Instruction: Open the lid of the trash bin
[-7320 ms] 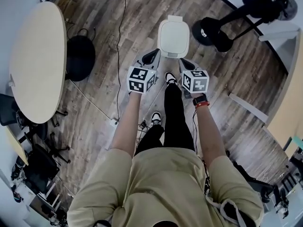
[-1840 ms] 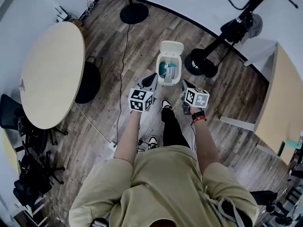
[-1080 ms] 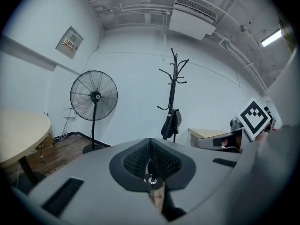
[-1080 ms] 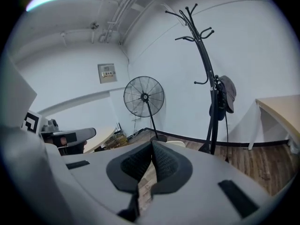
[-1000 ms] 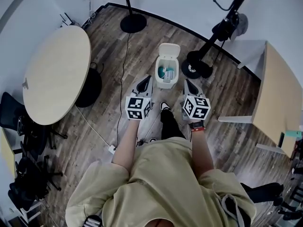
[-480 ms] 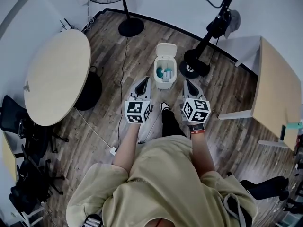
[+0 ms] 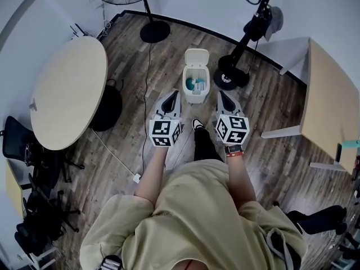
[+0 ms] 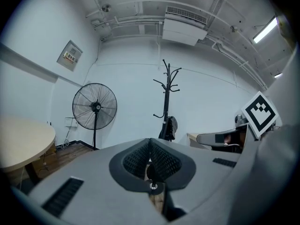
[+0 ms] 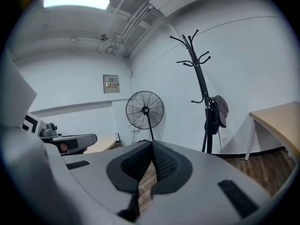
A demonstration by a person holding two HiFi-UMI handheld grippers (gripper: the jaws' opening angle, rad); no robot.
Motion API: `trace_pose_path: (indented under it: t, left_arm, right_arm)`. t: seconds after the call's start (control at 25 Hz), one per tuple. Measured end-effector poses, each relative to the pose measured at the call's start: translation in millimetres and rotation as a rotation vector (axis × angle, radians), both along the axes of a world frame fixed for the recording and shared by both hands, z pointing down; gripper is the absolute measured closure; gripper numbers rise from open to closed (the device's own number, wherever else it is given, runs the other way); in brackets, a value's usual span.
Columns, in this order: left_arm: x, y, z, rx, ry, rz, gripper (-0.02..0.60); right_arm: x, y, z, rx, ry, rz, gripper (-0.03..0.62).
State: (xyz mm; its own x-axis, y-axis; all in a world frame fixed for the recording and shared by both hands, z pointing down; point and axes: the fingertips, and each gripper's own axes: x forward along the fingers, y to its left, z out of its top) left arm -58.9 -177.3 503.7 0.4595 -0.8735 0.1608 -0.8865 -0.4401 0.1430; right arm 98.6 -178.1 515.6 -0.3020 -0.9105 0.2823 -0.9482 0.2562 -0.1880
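Observation:
In the head view a small white trash bin (image 7: 195, 86) stands on the wood floor ahead of the person. Its lid (image 7: 197, 55) is tipped up and back, and teal and white rubbish shows inside. My left gripper (image 7: 174, 94) is held at the bin's near left, shut and holding nothing. My right gripper (image 7: 219, 94) is held at the bin's near right, also shut and holding nothing. Both sit well above the floor, apart from the bin. In the left gripper view the left gripper (image 8: 150, 142) points at the wall; in the right gripper view the right gripper (image 9: 152, 144) does the same.
A round beige table (image 7: 64, 89) is at the left, with a black stool (image 7: 106, 107) beside it. A standing fan (image 7: 142, 7) and a coat stand (image 7: 233, 72) are by the far wall. A rectangular desk (image 7: 329, 100) is at the right. Cables (image 7: 118, 159) run over the floor.
The bin's lid was down in the earliest frame and has stood up since. Over the last second the view has drawn back from the bin, and both grippers have stayed level and shut.

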Motion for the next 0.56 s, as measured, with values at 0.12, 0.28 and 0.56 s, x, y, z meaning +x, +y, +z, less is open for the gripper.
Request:
trace_pose_path:
  t: [0.12, 0.28, 0.56]
  left_arm:
    - [3.9, 3.6, 0.5, -0.003, -0.004, 0.01, 0.56]
    - [5.1, 10.0, 0.7, -0.012, 0.001, 0.013, 0.56]
    - [9.7, 25.0, 18.6, -0.083, 0.017, 0.01, 0.56]
  right_arm:
    - [0.0, 3.2, -0.1, -0.004, 0.0, -0.003, 0.58]
    - [2.5, 11.9, 0.9, -0.019, -0.006, 0.002, 0.58]
    - [14.6, 27.5, 9.8, -0.066, -0.013, 0.009, 0.58]
